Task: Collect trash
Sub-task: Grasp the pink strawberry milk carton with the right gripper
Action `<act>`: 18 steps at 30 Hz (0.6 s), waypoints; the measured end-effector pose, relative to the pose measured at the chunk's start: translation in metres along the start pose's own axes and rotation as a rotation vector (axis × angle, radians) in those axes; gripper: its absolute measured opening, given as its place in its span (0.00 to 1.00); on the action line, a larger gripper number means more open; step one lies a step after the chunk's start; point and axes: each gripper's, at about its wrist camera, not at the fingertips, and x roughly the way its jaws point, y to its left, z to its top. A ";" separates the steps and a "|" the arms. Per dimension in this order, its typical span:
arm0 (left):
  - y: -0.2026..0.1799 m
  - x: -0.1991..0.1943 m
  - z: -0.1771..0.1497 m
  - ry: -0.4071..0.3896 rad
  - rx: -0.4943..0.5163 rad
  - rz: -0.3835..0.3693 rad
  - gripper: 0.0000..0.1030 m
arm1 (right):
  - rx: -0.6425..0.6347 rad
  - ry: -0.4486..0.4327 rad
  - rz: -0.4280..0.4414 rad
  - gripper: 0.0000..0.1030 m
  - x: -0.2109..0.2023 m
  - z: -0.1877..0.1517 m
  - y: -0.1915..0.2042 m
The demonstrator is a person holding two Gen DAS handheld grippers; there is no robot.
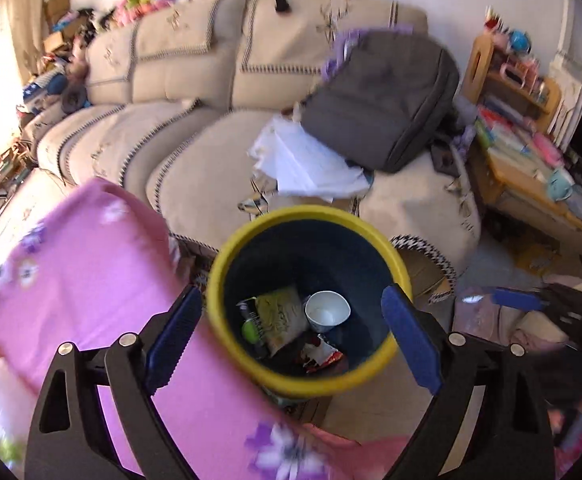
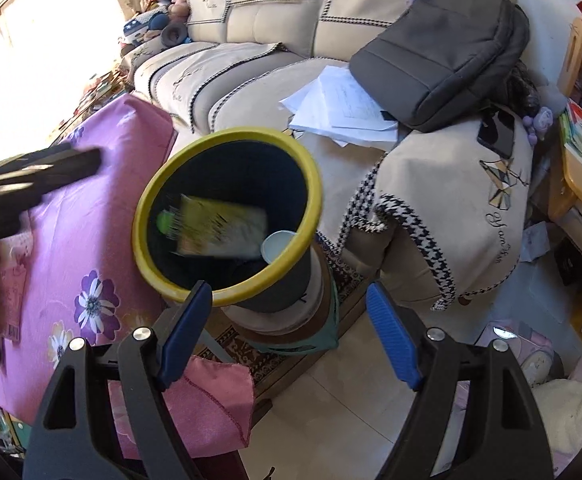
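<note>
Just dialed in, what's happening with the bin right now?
A person with a gripper in each hand is collecting trash into the yellow-rimmed bin, which stands on a stool in front of the sofa. The left gripper hangs open right over the bin's mouth with nothing between its fingers. Inside lie a yellow snack packet, a white paper cup, a red wrapper and something green. The right gripper is also open and empty, beside the bin.

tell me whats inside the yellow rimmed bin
Inside the bin: a yellow snack packet, a white paper cup, a red wrapper and something green. Whatever lies beneath them is covered.
</note>
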 end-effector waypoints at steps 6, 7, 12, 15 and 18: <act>0.041 -0.112 -0.050 -0.137 -0.066 0.041 0.92 | -0.078 0.007 0.035 0.73 0.003 -0.005 0.042; 0.050 -0.127 -0.060 -0.151 -0.080 0.057 0.93 | -0.094 0.005 0.042 0.73 0.003 -0.007 0.052; 0.107 -0.206 -0.121 -0.216 -0.172 0.211 0.95 | -0.191 -0.019 0.080 0.73 0.000 -0.017 0.116; 0.139 -0.241 -0.157 -0.236 -0.228 0.337 0.95 | -0.252 -0.028 0.125 0.73 -0.001 -0.026 0.163; 0.172 -0.269 -0.193 -0.243 -0.296 0.426 0.95 | -0.300 -0.036 0.210 0.73 -0.004 -0.038 0.214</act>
